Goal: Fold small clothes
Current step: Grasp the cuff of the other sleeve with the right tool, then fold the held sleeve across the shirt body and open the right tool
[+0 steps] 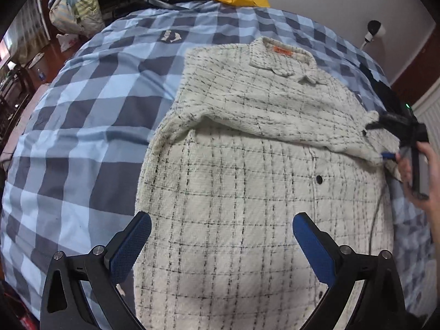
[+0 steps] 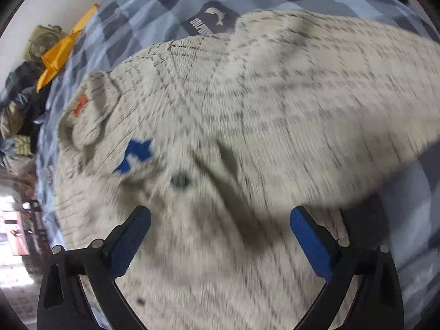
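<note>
Left gripper [image 1: 221,243]: fingers spread, holding nothing, hovering over the shirt's lower half.
Right gripper [image 2: 220,240]: fingers spread, nothing between them, above the shirt; this view is blurred.
Shirt [image 1: 255,170]: cream with dark checks, lying on the bed, one sleeve folded across the chest, orange label [image 1: 282,51] at the collar.
Bed [image 1: 90,115]: blue checked cover.
Hand [image 1: 423,176]: at the shirt's right edge.
</note>
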`<state>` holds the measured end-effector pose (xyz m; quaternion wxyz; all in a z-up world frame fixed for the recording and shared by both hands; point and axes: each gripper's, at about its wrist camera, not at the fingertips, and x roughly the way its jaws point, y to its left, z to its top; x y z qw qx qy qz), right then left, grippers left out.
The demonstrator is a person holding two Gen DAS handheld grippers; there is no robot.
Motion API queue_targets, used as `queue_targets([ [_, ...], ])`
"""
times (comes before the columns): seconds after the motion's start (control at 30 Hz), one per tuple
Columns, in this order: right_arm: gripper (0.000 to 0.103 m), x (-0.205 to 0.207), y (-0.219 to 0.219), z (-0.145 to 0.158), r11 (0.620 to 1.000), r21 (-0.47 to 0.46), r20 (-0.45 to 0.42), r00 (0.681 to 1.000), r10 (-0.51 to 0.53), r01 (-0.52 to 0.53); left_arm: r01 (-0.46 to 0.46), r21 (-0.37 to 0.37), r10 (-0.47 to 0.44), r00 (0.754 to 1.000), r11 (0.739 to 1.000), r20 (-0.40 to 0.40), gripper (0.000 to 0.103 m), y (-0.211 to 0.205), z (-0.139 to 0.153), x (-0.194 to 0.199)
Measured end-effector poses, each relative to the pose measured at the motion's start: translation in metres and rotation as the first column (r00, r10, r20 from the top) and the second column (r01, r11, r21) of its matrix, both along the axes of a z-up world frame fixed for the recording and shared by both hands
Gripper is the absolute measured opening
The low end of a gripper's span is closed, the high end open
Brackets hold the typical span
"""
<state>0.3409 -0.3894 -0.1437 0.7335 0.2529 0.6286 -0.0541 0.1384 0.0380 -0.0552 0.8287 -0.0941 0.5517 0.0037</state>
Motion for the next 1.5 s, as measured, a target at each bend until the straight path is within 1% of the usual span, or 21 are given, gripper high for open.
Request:
queue_targets([
  [0.13,0.100,0.026,0.023,-0.013,0.991,-0.081,-0.026,0.994,0.104,-0.105,0.006,0.006,-0.005,1.000,1.000,-0.019,0.103,-0.002,-0.004,0.002],
  [0.2,0.091,0.031,0.039,-0.016,0.982,-0.112,-0.029,0.988,0.153,-0.155,0.006,-0.002,-0.006,1.000,1.000,-0.024,0.103,-0.002,-0.005,0.004],
  [0.23,0.075,0.032,0.046,-0.018,0.973,-0.138,-0.036,0.983,0.180,-0.183,0.008,-0.004,-0.008,1.000,1.000,-0.028,0.103,-0.002,-0.005,0.004],
  [0.27,0.049,0.033,0.053,-0.018,0.965,-0.159,-0.041,0.978,0.205,-0.209,0.010,-0.003,-0.011,0.999,1.000,-0.030,0.103,-0.003,-0.006,0.004],
  [0.33,0.023,0.032,0.069,-0.013,0.944,-0.204,-0.032,0.965,0.259,-0.260,0.012,0.009,-0.012,0.999,1.000,-0.031,0.103,-0.004,-0.006,0.004],
  [0.37,0.017,0.030,0.074,-0.007,0.933,-0.235,-0.023,0.962,0.273,-0.271,0.010,0.022,-0.009,1.000,1.000,-0.029,0.103,-0.003,-0.006,0.003],
  [0.43,0.014,0.027,0.080,0.012,0.923,-0.269,0.017,0.957,0.288,-0.273,0.006,0.048,-0.005,1.000,0.999,-0.025,0.103,-0.003,-0.005,0.002],
  [0.53,0.013,0.027,0.079,0.049,0.928,-0.281,0.104,0.954,0.282,-0.244,0.002,0.073,0.000,1.000,0.997,-0.024,0.103,0.000,-0.006,0.001],
  [0.63,0.013,0.030,0.073,0.082,0.944,-0.254,0.189,0.947,0.260,-0.208,-0.006,0.074,0.009,0.999,0.997,-0.033,0.103,0.004,-0.009,0.002],
  [0.8,0.013,0.032,0.061,0.129,0.961,-0.194,0.367,0.894,0.259,-0.199,-0.012,0.057,0.016,0.997,0.998,-0.069,0.103,0.008,-0.019,0.007],
  [0.87,0.013,0.039,0.055,0.130,0.968,-0.165,0.408,0.881,0.240,-0.187,-0.012,0.060,0.017,0.997,0.998,-0.082,0.103,0.008,-0.023,0.008],
  [0.93,0.013,0.052,0.055,0.111,0.969,-0.172,0.397,0.887,0.234,-0.179,-0.010,0.072,0.016,0.996,0.997,-0.088,0.103,0.008,-0.026,0.009],
  [1.03,0.013,0.065,0.051,0.070,0.967,-0.192,0.297,0.929,0.219,-0.167,-0.003,0.103,0.013,0.995,0.995,-0.096,0.103,0.007,-0.029,0.011],
  [1.1,0.016,0.066,0.042,0.033,0.972,-0.187,0.208,0.962,0.179,-0.140,-0.003,0.114,0.015,0.995,0.993,-0.102,0.103,0.008,-0.031,0.011],
  [1.17,0.033,0.065,0.032,0.006,0.977,-0.178,0.107,0.985,0.135,-0.114,-0.009,0.108,0.020,0.994,0.994,-0.106,0.103,0.010,-0.032,0.011],
  [1.23,0.045,0.063,0.014,-0.014,0.990,-0.091,0.041,0.993,0.110,-0.106,-0.021,0.095,0.031,0.994,0.995,-0.105,0.103,0.013,-0.030,0.010],
  [1.3,0.049,0.056,-0.011,-0.009,0.999,-0.036,0.032,0.999,0.041,-0.040,-0.029,0.083,0.037,0.994,0.996,-0.098,0.103,0.014,-0.028,0.010],
  [1.33,0.050,0.053,-0.019,-0.003,0.998,-0.067,0.033,0.999,0.015,-0.013,-0.032,0.076,0.039,0.995,0.997,-0.094,0.103,0.015,-0.027,0.010],
  [1.4,0.055,0.046,-0.031,0.021,0.979,-0.204,0.053,0.998,-0.014,0.024,-0.033,0.067,0.039,0.995,0.997,-0.091,0.103,0.013,-0.026,0.009],
  [1.43,0.057,0.041,-0.029,0.036,0.958,-0.285,0.082,0.997,0.007,0.017,-0.030,0.061,0.036,0.995,0.998,-0.089,0.103,0.012,-0.025,0.008],
  [1.5,0.057,0.035,-0.009,0.057,0.924,-0.380,0.121,0.988,0.098,-0.045,-0.026,0.060,0.032,0.996,0.998,-0.087,0.103,0.010,-0.023,0.007],
])
